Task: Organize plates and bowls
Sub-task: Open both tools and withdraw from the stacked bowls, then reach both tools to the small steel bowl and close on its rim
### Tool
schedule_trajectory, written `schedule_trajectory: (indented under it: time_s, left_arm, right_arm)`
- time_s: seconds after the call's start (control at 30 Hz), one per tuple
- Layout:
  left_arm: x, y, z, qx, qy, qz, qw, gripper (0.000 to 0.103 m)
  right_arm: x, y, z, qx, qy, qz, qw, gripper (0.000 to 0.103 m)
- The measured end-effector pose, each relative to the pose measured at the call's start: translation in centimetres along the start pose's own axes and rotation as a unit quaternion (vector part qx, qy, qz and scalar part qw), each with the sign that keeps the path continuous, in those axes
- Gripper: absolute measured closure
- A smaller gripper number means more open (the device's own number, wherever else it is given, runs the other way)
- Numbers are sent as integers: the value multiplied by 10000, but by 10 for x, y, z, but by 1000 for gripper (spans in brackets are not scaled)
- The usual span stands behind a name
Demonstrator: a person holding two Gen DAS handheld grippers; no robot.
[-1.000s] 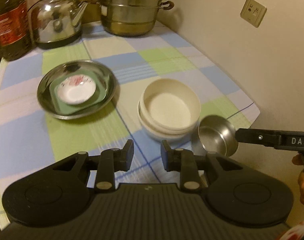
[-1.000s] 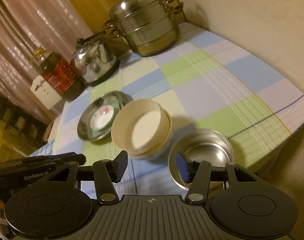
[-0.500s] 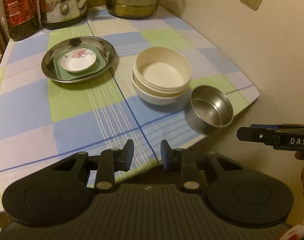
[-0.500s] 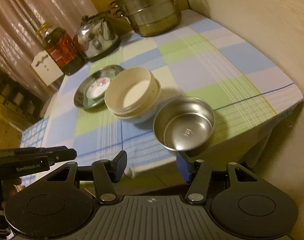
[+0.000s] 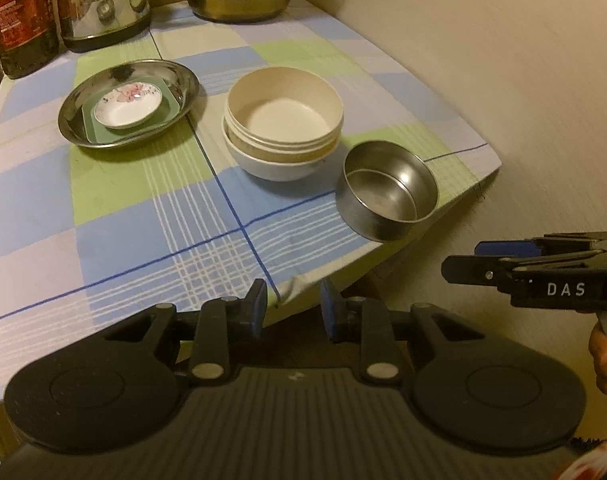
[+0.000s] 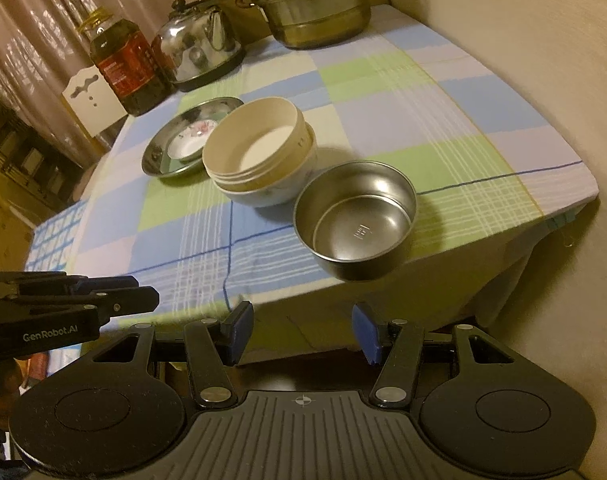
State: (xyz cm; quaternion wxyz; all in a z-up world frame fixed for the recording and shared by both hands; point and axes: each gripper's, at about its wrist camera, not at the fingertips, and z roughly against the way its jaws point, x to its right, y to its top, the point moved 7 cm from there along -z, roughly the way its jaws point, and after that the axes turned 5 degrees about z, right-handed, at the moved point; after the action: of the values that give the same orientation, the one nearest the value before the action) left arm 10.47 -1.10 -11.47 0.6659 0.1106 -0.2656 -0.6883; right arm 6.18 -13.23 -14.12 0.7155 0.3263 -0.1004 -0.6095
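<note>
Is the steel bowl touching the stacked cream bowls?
Apart. The left wrist view shows a strip of tablecloth between the steel bowl and the stacked cream bowls.

The left claw point(image 5: 293, 306) points down at a slant. Its two fingers have a small gap between them, and nothing is in the gap. The right claw point(image 6: 301, 330) also points down at a slant. Its fingers stand wider apart, and nothing is between them either. The two claws are side by side, apart from each other. A bit of a hand point(image 5: 601, 354) shows under the right claw, holding its handle.
</note>
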Motion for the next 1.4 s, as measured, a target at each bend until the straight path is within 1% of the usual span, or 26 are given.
schedule_trajectory:
  time_s: [0.17, 0.33, 0.67, 0.9, 1.13, 1.27, 1.4]
  left_arm:
    - [7, 0, -7, -33, -54, -12, 10000, 78]
    - [14, 4, -13, 36, -83, -61, 9999, 78]
    - [34, 18, -38, 82, -195, -135, 9997, 78]
    - [47, 30, -53, 151, -264, -110, 9995, 78]
    - [56, 39, -72, 127, -397, 102, 9991, 78]
    - [55, 47, -83, 121, -387, 251, 9989, 78]
    - [54, 54, -93, 131, -345, 359, 9987, 78]
  right_arm:
    - [8, -5, -1, -75, -60, -40, 9999, 48]
    - [16, -6, -2, -84, -146, -74, 9998, 48]
    - [44, 0, -7, 0, -447, -179, 9988, 48]
    - [62, 9, -10, 117, -566, -246, 9980, 48]
    - [74, 19, -16, 307, -608, -234, 9974, 48]
    - [78, 29, -20, 498, -591, -217, 9968, 48]
    - [81, 40, -31, 591, -564, -120, 9966, 49]
